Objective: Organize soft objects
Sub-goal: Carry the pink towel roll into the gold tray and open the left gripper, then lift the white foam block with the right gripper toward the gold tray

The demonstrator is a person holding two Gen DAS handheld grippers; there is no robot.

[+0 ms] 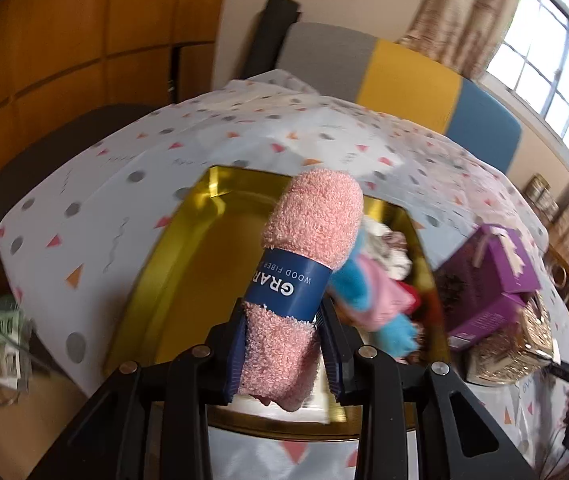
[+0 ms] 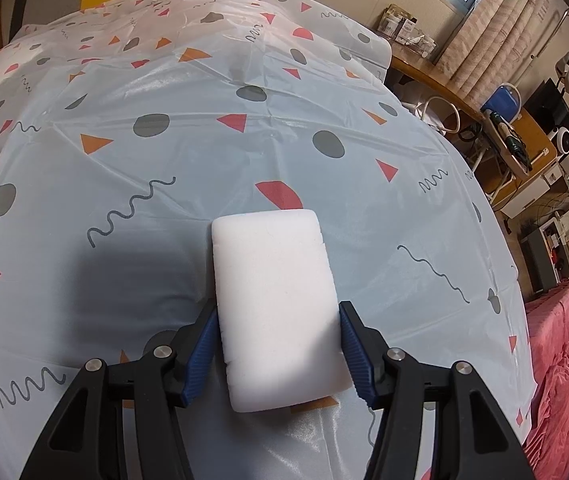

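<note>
— While the left gripper (image 1: 282,344) is squeezing the towel (image 1: 300,272) over the tray (image 1: 188,248), is it slipping?
— Possibly, being gripped low. Right gripper (image 2: 278,354) fingers are pinching the sponge (image 2: 276,308), far from the tray, above the bench (image 2: 204,152).

Place: I read this as a lived-in room, probably a home | Signs: table under a patterned tablecloth (image 2: 204,92), curtains (image 1: 460,12) at the window (image 1: 552,68), cluttered wooden desk (image 2: 516,136), pink bedding (image 2: 560,364), I think, at the edge.
</note>
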